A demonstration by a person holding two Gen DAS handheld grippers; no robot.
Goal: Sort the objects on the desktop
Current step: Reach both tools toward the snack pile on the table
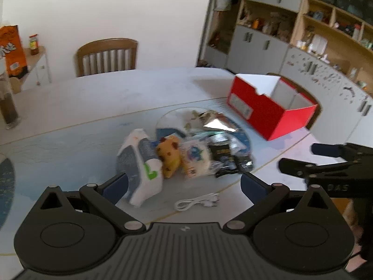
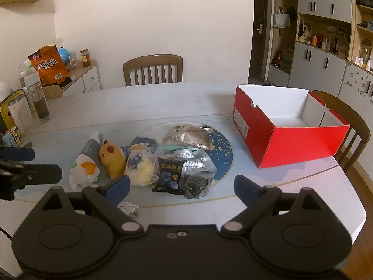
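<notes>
A pile of small objects lies mid-table: a white and grey packet (image 2: 85, 163) (image 1: 142, 163), a yellow plush toy (image 2: 112, 158) (image 1: 169, 157), a clear bag with a yellow bun (image 2: 141, 168), a black snack packet (image 2: 169, 175), a clear bag of dark pieces (image 2: 198, 177) and a silver-brown packet (image 2: 190, 137). A white cable (image 1: 198, 201) lies in front. An open red box (image 2: 296, 144) (image 1: 268, 109) stands at the right. My left gripper (image 1: 184, 184) is open and empty above the pile's near edge. My right gripper (image 2: 181, 185) is open and empty in front of the black packet.
A wooden chair (image 2: 152, 70) stands behind the table and another (image 2: 349, 114) behind the red box. A bottle (image 2: 38, 100), a white mug (image 2: 19, 114) and a Rubik's cube (image 2: 12, 136) stand at the table's left. A side cabinet holds an orange bag (image 2: 50, 64).
</notes>
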